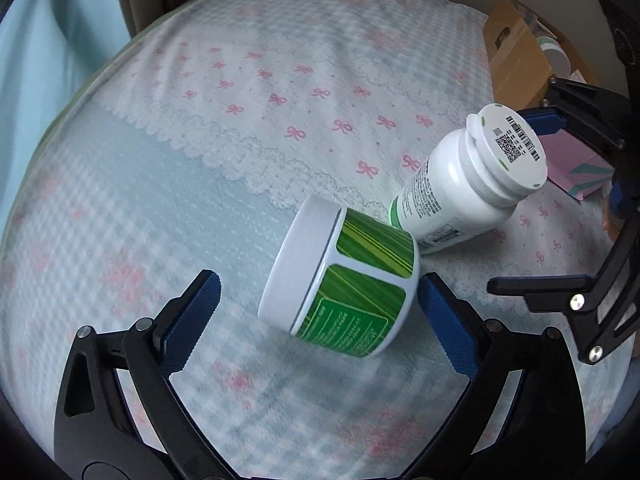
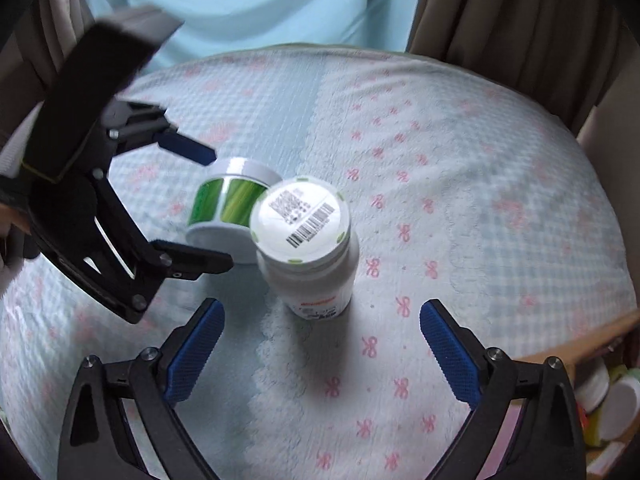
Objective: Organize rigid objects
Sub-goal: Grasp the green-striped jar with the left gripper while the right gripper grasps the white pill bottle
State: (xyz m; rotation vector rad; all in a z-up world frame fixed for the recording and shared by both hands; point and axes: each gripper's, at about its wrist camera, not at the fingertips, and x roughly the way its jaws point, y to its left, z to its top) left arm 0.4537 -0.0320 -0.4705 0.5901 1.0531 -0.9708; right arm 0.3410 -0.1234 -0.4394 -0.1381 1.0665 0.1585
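Green-labelled jar point(image 1: 340, 280) and white bottle point(image 1: 460, 184) standing side by side mid-bed, on the bow-print bedspread point(image 1: 240, 128), touching or nearly so. Left tongs point(image 1: 320, 312) spread wide around the jar, one blue pad just beside its base, nothing gripped. Right tongs point(image 2: 320, 344) equally wide, hovering short of the bottle, empty.

Likely trouble: soft bedding under both, so a nudge from a closing pad could tip either. Tight spacing too; squeezing the jar may knock the tall bottle over. Both tongs converging on one spot, hence a risk of collision.

Hard to judge: true contact between jar and bottle, and between pad and jar. Cardboard box point(image 1: 516, 60) at the edge cut off, contents only partly seen. Bottle label blurred, unreadable.
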